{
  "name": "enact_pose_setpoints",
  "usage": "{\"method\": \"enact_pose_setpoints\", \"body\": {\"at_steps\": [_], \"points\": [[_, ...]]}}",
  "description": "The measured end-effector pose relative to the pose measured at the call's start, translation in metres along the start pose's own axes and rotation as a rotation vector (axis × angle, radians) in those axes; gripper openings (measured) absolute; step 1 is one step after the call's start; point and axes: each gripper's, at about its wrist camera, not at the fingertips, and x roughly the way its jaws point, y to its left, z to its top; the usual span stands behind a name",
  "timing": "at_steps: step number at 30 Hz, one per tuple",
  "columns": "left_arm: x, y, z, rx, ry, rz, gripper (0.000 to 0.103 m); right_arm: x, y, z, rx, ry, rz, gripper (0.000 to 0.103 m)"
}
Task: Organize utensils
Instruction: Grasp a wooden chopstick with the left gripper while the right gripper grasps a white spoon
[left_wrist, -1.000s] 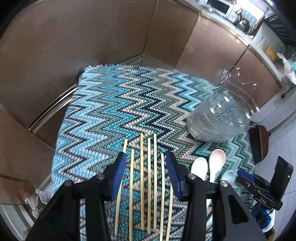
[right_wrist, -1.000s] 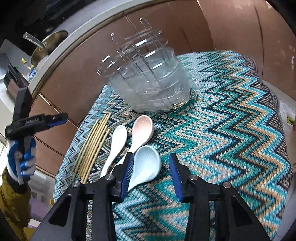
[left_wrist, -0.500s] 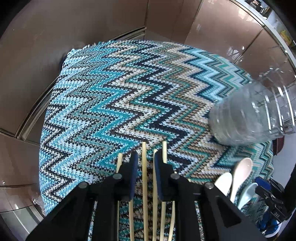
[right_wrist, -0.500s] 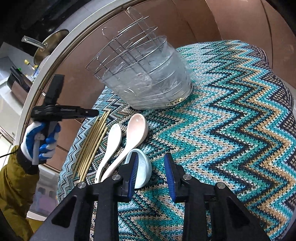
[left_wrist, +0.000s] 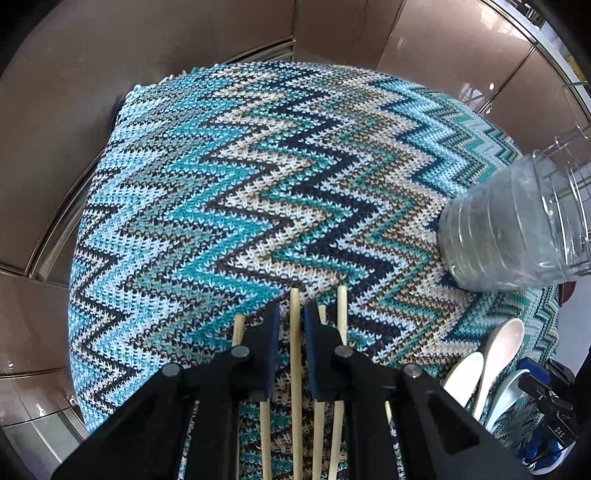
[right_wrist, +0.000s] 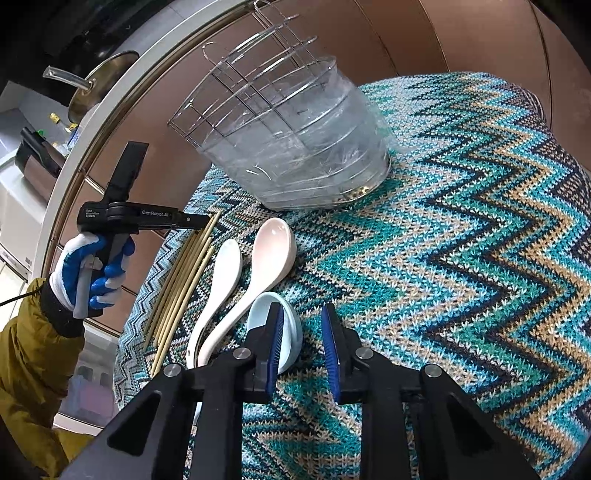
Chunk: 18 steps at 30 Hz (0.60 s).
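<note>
Several wooden chopsticks lie side by side on the zigzag cloth; they also show in the right wrist view. My left gripper has its jaws closed around one chopstick, low over the cloth. Three ceramic spoons lie to the right: a white one, a pink one and a light blue one. My right gripper is partly open, its left finger over the blue spoon's bowl. A clear utensil holder with a wire rack stands behind the spoons.
The zigzag knit cloth covers a small table with brown cabinet doors around it. The holder also shows in the left wrist view at the right. A counter with a pan lid runs behind.
My left gripper moved forward over the chopsticks and closed from wide open onto one chopstick. My right gripper narrowed and moved to the blue spoon.
</note>
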Motion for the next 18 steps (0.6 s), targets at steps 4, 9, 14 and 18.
{"method": "enact_pose_setpoints", "body": {"at_steps": [4, 9, 14, 18], "points": [[0.001, -0.001, 0.000, 0.007, -0.003, 0.005, 0.010, 0.006, 0.000, 0.002, -0.002, 0.016, 0.011, 0.014], [0.003, -0.007, -0.001, -0.004, -0.015, 0.009, 0.005, 0.011, 0.005, 0.003, -0.018, 0.021, 0.016, 0.008], [-0.005, -0.011, -0.008, -0.007, -0.044, -0.006, 0.005, 0.003, 0.017, -0.002, -0.052, -0.011, -0.023, 0.008], [-0.024, -0.008, -0.017, -0.018, -0.091, -0.021, 0.005, -0.011, 0.029, -0.008, -0.066, -0.048, -0.057, 0.008]]}}
